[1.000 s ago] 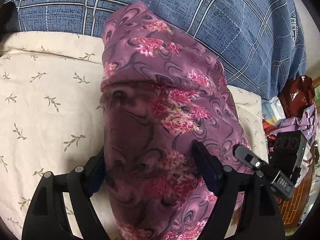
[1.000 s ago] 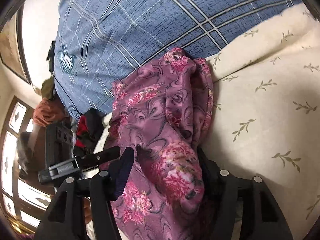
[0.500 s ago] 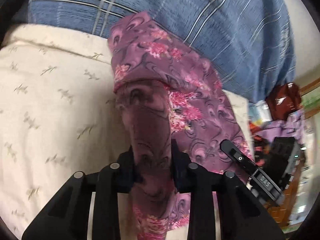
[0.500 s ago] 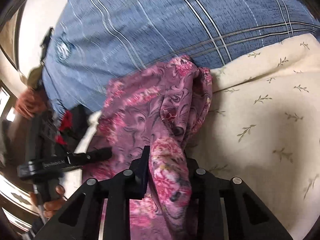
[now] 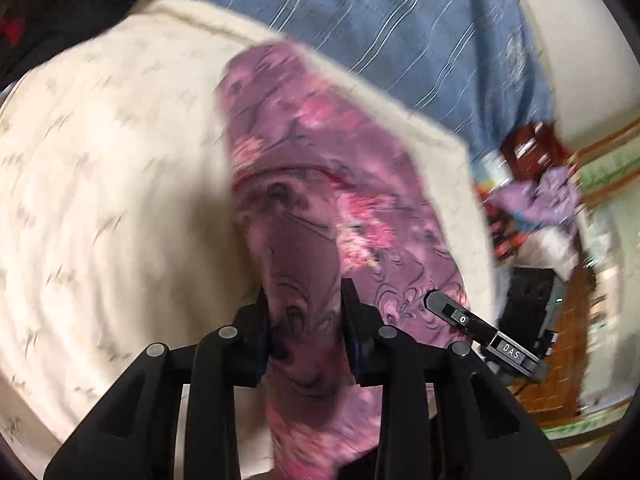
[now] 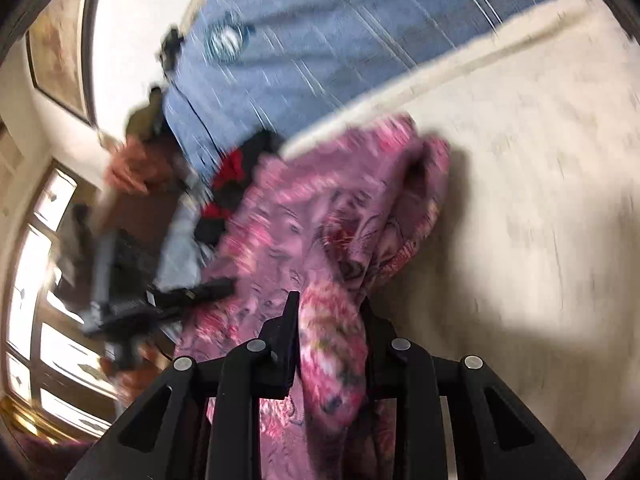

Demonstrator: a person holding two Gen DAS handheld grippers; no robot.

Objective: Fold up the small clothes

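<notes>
The left wrist view shows the left gripper [image 5: 306,316] with its fingers [image 5: 354,320] closed tight on a bunched fold of the purple floral garment [image 5: 320,160], which runs from the grip up across the cream leaf-print bedsheet [image 5: 100,200] to the edge of the bed nearest the person's blue checked shirt [image 5: 380,20]; only this view shows the pile of mixed clothes [image 5: 536,196] past the bed's right edge and the right gripper's black body at the lower right. The right wrist view shows the right gripper [image 6: 330,320] pinched shut on another gathered fold of the same garment [image 6: 312,220], with a red and black item [image 6: 228,184] lying beside it near the bed's edge, and a window and a framed picture on the left that the other view lacks. Compared with one second ago, both pairs of fingers, then spread wide around the cloth, have closed on it, and both views are now motion-blurred.
</notes>
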